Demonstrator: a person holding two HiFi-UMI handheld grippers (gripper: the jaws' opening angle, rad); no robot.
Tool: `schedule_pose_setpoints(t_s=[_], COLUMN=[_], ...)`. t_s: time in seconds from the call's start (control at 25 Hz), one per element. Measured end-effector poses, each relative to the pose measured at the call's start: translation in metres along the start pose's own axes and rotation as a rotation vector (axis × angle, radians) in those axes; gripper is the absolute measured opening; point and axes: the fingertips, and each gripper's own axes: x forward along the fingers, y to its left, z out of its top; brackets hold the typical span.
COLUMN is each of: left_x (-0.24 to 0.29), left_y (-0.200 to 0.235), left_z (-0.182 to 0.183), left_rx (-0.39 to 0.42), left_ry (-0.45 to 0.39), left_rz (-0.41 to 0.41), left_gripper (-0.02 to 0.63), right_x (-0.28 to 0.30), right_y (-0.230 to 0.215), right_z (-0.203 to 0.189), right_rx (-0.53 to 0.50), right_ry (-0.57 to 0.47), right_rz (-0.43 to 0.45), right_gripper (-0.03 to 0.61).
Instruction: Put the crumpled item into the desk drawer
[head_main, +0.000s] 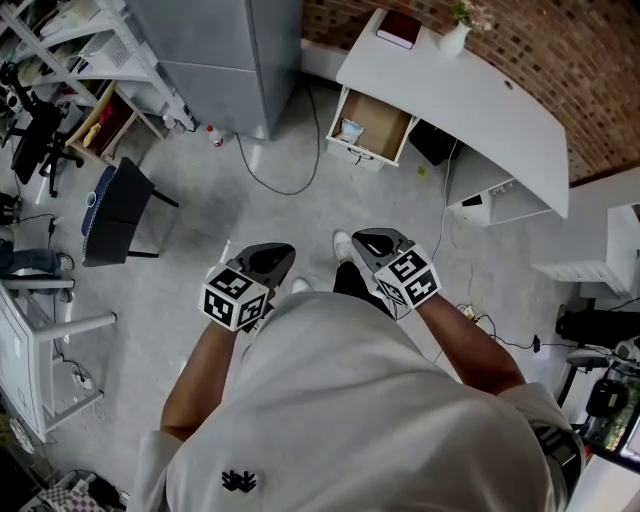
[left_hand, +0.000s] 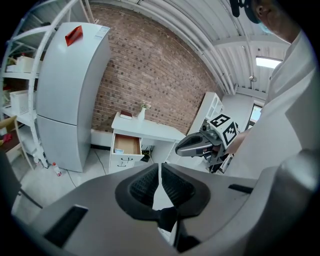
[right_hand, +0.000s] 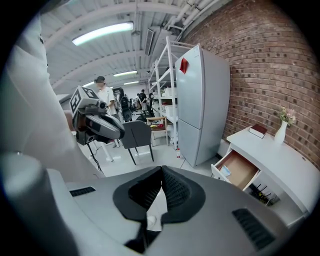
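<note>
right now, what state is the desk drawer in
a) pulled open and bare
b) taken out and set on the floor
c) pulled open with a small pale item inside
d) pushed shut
c: in the head view the desk drawer stands pulled out from the white desk, and a small pale item lies in one corner of it.
</note>
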Motion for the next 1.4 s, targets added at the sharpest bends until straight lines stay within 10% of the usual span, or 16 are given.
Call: schedule_pose_setpoints(t_s=[1.4], left_x=[-0.001], left_y=[0.000], left_z=[-0.007], left_rx=[-0.020], left_ry=[0.000], left_rz=[-0.007], left_gripper=[0.035], right_x=[-0.003], right_y=[0.015], right_z=[0.011], right_rx=[-0.025], right_ry=[-0.020], right_rz=[0.016], right_gripper=[0.029])
